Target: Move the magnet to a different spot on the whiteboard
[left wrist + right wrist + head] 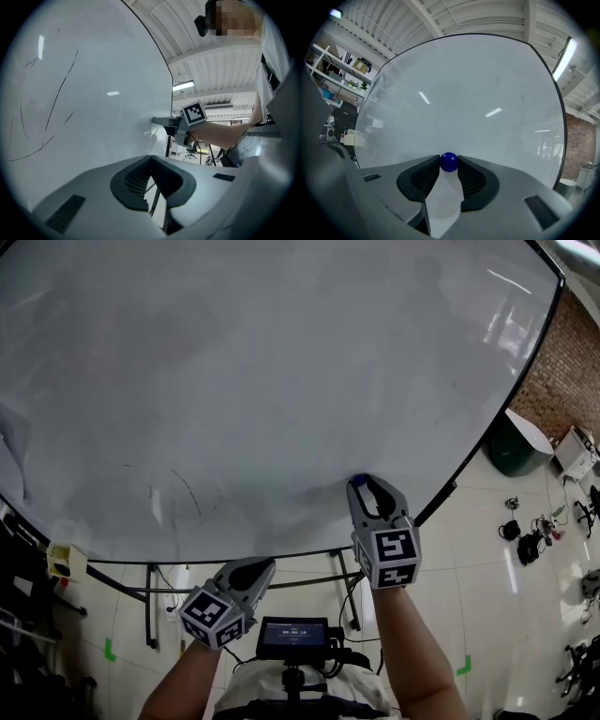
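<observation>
A: Where is the magnet (449, 162)?

B: It's a small blue ball pinched between the tips of the right tongs (366, 486), with a pad pressing on each side. It sits right at the surface of the whiteboard (281, 381), low down and near the dark frame on the right-hand side.

A: And the other tongs?

B: The left tongs (150, 158) hang lower, off the board, closed tip to tip with nothing between them.

A: Anything else around?

B: There are faint pen strokes (187, 495) on the board to the left, a brick wall (562, 371) to the right, and a tiled floor (487, 521) below.
</observation>
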The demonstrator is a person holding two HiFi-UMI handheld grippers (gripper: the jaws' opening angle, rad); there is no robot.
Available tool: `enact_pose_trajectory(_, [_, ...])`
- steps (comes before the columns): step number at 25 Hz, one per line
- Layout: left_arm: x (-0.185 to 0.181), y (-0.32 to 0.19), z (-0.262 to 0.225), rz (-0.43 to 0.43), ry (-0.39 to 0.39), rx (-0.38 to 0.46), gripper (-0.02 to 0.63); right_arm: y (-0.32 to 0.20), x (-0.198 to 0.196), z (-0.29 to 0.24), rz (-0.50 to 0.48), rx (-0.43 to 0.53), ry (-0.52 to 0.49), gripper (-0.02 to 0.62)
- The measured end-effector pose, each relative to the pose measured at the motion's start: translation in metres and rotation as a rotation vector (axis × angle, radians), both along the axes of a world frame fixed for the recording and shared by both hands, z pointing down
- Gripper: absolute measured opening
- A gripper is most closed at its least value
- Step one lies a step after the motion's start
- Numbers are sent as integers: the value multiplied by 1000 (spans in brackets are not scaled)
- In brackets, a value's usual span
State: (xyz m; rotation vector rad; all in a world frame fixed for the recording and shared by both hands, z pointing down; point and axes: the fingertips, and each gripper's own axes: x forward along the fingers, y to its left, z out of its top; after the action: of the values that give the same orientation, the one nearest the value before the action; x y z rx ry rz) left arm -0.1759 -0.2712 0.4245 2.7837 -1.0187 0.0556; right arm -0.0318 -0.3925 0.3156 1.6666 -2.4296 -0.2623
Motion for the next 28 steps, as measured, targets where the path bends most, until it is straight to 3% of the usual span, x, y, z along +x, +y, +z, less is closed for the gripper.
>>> enact_pose_trajectory(13, [0, -7, 6, 22, -14, -23, 35, -1, -3, 6, 61, 70, 75, 153])
enact_pose_trajectory(28, [1, -21, 13, -2, -23, -25, 35, 11, 7, -4, -17, 119, -8, 176])
